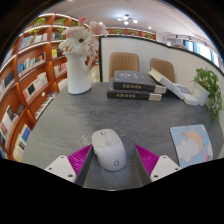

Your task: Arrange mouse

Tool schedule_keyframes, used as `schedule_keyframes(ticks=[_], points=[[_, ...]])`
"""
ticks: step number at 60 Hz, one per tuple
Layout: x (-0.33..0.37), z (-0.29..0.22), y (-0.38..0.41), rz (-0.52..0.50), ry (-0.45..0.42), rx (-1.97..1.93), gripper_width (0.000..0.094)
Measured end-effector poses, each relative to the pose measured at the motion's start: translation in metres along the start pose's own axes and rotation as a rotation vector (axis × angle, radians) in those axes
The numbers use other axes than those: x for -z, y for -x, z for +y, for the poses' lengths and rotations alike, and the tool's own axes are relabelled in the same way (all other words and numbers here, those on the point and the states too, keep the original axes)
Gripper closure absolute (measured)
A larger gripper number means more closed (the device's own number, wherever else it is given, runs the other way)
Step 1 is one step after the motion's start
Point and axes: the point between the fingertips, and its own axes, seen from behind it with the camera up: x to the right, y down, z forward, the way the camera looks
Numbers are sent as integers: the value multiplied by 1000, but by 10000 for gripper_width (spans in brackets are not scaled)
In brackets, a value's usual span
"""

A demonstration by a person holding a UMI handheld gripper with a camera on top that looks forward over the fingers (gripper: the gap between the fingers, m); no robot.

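A white computer mouse lies on the grey table, between my two fingers. My gripper is open: the magenta pads stand at either side of the mouse with a gap on each side, and the mouse rests on the table. A blue-grey mouse mat lies on the table ahead and to the right of the right finger.
A stack of dark books and a white book lie beyond the mouse. A white vase of flowers stands at the far left. Bookshelves run along the left, two chairs stand behind the table, and a plant stands right.
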Motion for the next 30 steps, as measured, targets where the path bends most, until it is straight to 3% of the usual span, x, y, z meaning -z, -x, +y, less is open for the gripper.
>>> schedule_keyframes(ticks=[17, 25, 30], points=[[-25, -18, -21, 66, 10, -94, 186], [-26, -20, -23, 71, 8, -106, 384], [-26, -18, -23, 61, 24, -102, 408]])
